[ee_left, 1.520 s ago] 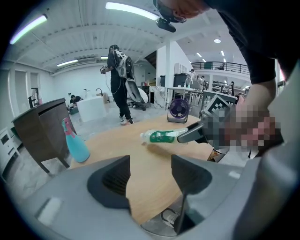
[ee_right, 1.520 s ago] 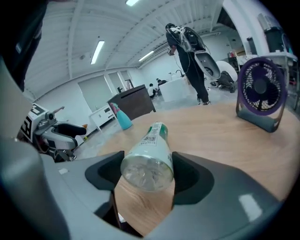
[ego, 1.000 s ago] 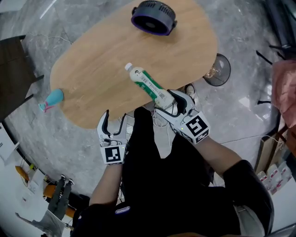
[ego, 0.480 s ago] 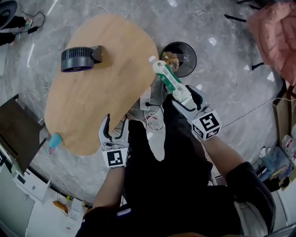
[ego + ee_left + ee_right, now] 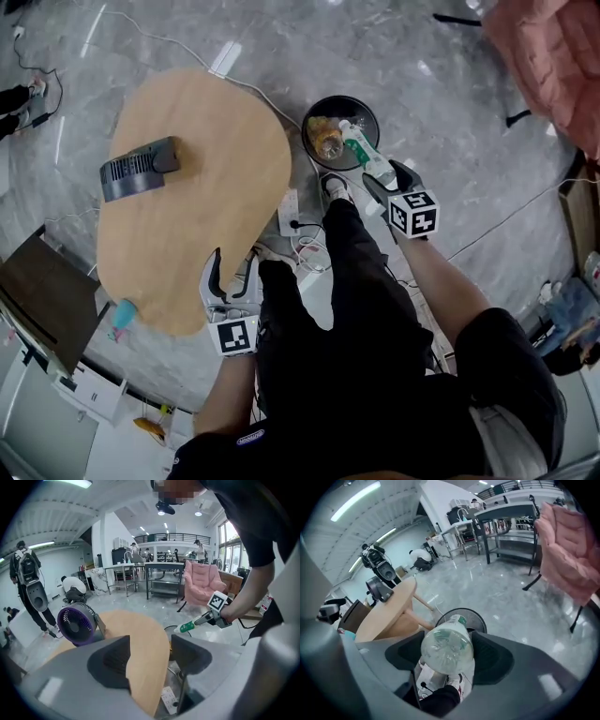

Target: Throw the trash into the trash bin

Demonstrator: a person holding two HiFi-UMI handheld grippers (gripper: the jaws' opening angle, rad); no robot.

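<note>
Clear plastic with a green label, the bottle [image 5: 365, 154] is clamped by its base end in my right hand-held gripper [image 5: 385, 179]. In the right gripper view both pads press on the bottle's round bottom, so the jaws stand partly spread, closed on it. The bottle tilts down and away from the gripper. Its white cap end lies over the right part of the trash bin [image 5: 307, 132], and both the head view and the right gripper view show it in line with the opening. The bin is round and black and stands on the grey stone floor [image 5: 450, 103], just beside the narrow end of the desk [image 5: 197, 216]. Something crumpled and yellowish already lies inside it; I cannot tell what it is.

My left hand-held gripper [image 5: 232, 270] hangs at the desk's near edge, well apart from the bin. Its jaws are spread and nothing sits between the pads; only the wooden desk edge shows through the gap.

A dark fan [image 5: 135, 170] with a purple rim stands on the desk. A white power strip [image 5: 288, 214] lies on the floor between the desk and my legs, and a pink chair [image 5: 555, 66] stands at the far right.
</note>
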